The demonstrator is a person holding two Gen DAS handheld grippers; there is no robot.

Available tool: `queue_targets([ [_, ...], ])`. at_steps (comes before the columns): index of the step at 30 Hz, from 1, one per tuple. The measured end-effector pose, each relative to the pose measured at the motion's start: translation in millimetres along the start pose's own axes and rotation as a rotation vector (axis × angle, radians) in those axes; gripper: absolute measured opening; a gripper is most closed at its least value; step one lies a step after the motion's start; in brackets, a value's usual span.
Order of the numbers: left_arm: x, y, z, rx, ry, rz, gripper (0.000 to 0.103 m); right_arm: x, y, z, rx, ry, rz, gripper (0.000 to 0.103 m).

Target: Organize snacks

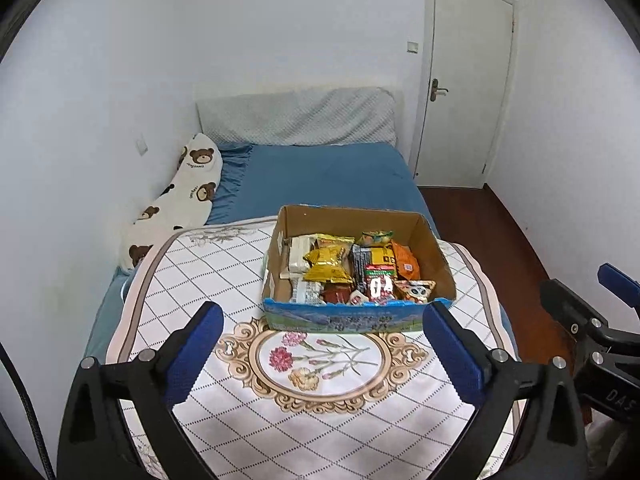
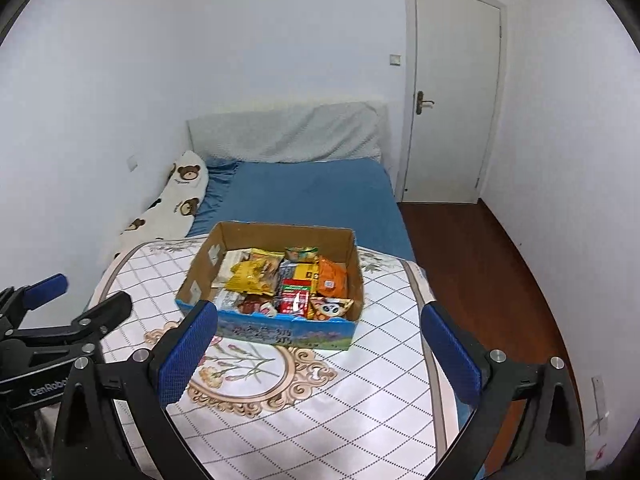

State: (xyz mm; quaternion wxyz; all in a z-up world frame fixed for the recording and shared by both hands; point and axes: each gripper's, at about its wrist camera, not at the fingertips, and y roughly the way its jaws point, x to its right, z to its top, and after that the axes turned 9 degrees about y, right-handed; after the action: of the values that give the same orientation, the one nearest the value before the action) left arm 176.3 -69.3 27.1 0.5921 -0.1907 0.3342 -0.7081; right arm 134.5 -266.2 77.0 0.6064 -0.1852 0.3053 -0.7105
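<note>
A cardboard box (image 1: 430, 248) with a blue printed front stands on a white quilted cloth (image 1: 208, 280) on the bed; it also shows in the right wrist view (image 2: 208, 258). It holds several snack packets: yellow bags (image 1: 326, 262), an orange packet (image 1: 406, 262), a red packet (image 2: 294, 300). My left gripper (image 1: 324, 316) is open and empty, just short of the box's front wall. My right gripper (image 2: 318, 316) is open and empty, also near the box front. Each gripper shows at the edge of the other's view.
A blue bed sheet (image 1: 320, 176) lies beyond the cloth. A bear-print pillow (image 1: 188, 188) lies along the left wall. A grey headboard cushion (image 1: 296, 116) is at the back. A white door (image 1: 464, 80) and wood floor (image 2: 480, 272) are on the right.
</note>
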Motion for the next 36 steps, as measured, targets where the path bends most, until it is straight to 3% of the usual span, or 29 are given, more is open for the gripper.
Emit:
queue_targets([
  [21, 2, 60, 8, -0.043, 0.007, 0.045, 0.102, 11, 69, 2, -0.048, 0.039, -0.057, 0.103],
  [36, 3, 75, 9, -0.062, 0.011, 0.063, 0.102, 10, 83, 1, -0.063, 0.024, -0.067, 0.103],
])
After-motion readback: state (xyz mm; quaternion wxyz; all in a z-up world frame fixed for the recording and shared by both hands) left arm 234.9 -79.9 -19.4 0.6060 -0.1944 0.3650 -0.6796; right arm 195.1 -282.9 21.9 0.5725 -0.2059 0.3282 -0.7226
